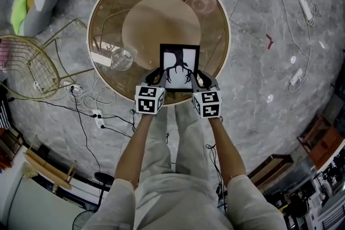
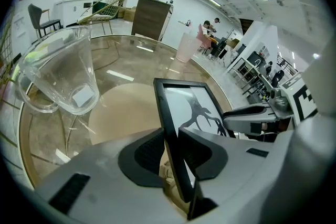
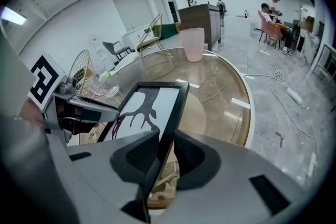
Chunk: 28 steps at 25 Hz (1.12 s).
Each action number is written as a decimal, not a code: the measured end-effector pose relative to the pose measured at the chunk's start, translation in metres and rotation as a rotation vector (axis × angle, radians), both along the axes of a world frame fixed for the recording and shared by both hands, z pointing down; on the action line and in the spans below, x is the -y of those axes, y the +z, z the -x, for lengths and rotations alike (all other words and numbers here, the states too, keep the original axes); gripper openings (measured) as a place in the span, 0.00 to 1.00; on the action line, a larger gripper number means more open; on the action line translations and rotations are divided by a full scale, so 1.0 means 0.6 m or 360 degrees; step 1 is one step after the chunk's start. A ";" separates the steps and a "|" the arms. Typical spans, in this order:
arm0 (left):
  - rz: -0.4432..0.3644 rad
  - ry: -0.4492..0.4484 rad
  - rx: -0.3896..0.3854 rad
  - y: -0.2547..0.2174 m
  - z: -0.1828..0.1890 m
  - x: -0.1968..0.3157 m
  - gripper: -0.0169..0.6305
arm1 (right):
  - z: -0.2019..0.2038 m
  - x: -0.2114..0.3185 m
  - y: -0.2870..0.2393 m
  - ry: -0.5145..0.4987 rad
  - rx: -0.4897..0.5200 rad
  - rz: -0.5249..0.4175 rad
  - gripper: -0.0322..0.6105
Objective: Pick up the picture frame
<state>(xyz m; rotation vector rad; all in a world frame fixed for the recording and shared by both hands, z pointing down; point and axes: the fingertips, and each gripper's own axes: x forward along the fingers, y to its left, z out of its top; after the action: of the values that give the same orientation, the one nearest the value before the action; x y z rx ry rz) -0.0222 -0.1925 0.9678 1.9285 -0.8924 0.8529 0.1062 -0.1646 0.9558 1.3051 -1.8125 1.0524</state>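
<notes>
The picture frame (image 1: 179, 66) is black-edged with a dark branching shape on white. It sits over the near part of the round glass table (image 1: 102, 2), gripped from both sides. My left gripper (image 1: 159, 78) is shut on its left edge, and the black edge (image 2: 167, 128) runs between the left gripper's (image 2: 169, 148) pads. My right gripper (image 1: 195, 78) is shut on the right edge, and that edge (image 3: 170, 113) passes between the right gripper's (image 3: 164, 148) pads. I cannot tell whether the frame touches the tabletop.
A clear glass cup (image 1: 122, 58) lies on its side left of the frame, large in the left gripper view (image 2: 63, 73). A pink tumbler (image 1: 203, 1) stands at the table's far right (image 3: 191, 43). Wire chairs (image 1: 27, 64) and cables (image 1: 86, 99) lie on the floor around it.
</notes>
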 end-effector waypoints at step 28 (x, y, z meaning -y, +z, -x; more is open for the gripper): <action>-0.0340 -0.0093 -0.0104 -0.262 -0.011 0.076 0.15 | -0.014 0.080 -0.262 -0.0012 -0.0075 -0.0372 0.18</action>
<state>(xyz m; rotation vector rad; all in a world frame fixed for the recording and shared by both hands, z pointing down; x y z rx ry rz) -0.0155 -0.2379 0.8103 2.0897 -1.0296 0.6785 0.1146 -0.2126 0.7987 1.4450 -1.9475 0.8168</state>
